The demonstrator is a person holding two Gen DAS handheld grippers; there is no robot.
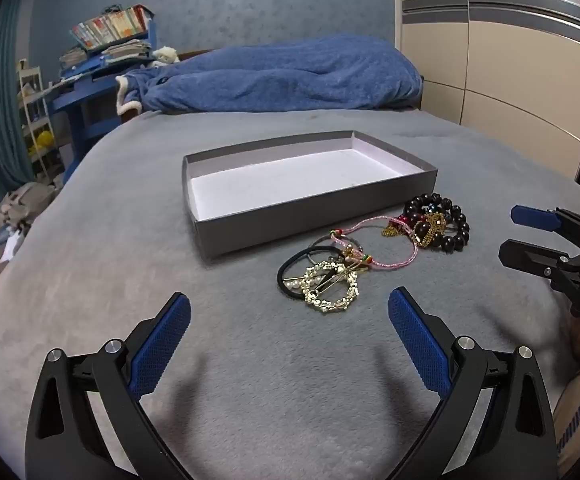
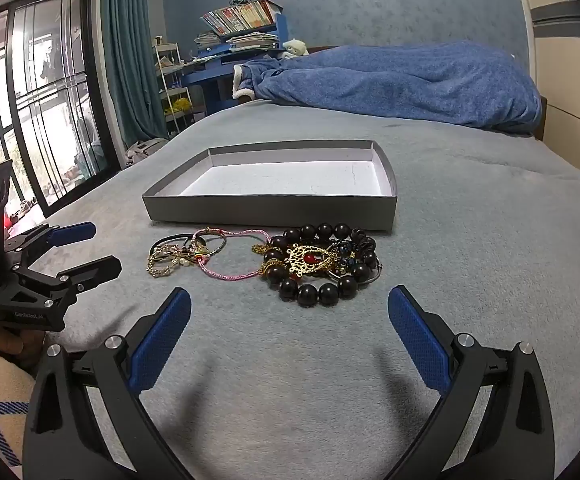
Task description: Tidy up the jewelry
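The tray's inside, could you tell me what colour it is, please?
White inside the tray, with grey outer walls; the right wrist view shows it best.

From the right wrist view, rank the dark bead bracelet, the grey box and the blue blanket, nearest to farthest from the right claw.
1. Dark bead bracelet: on the grey bedspread just ahead of the open right claw, slightly right of centre.
2. Grey box: behind the jewelry, centre, open top.
3. Blue blanket: heaped at the far end of the bed.
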